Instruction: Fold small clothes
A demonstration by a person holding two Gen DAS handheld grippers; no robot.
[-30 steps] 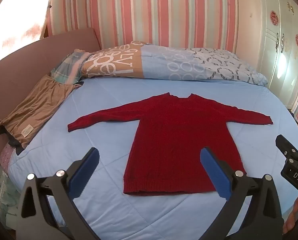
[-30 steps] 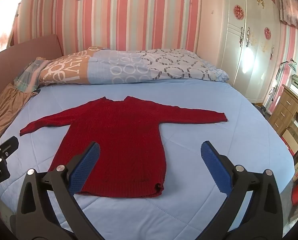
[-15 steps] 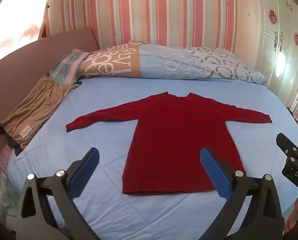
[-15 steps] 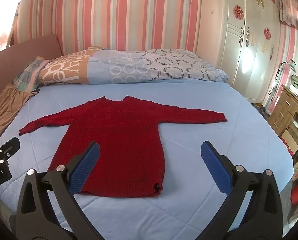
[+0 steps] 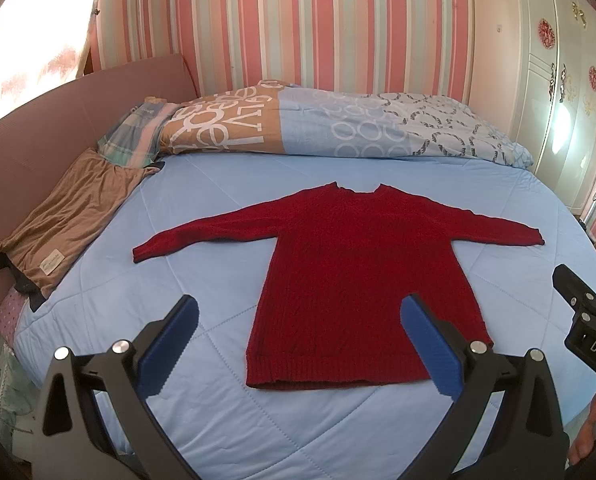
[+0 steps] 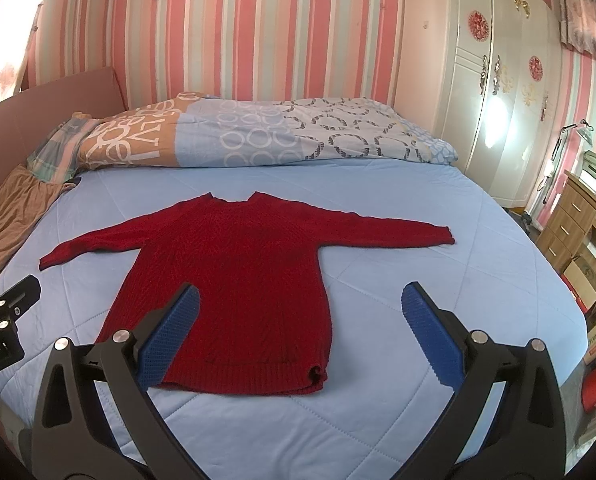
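A small red knitted sweater (image 5: 353, 264) (image 6: 238, 276) lies flat on the light blue bed cover (image 5: 218, 420), neck toward the pillows, both sleeves spread out sideways. My left gripper (image 5: 298, 340) hovers open above the near hem, nothing between its blue pads. My right gripper (image 6: 299, 336) is open too, held over the hem's right corner. Each gripper's body shows at the edge of the other's view.
A patterned duvet (image 5: 337, 128) is bunched along the head of the bed. A tan garment (image 5: 70, 216) lies at the left edge beside the pink headboard (image 5: 58, 120). A white wardrobe (image 6: 509, 100) and wooden drawers (image 6: 577, 232) stand on the right.
Both views have shifted only slightly; the sweater lies as before and both grippers stay open.
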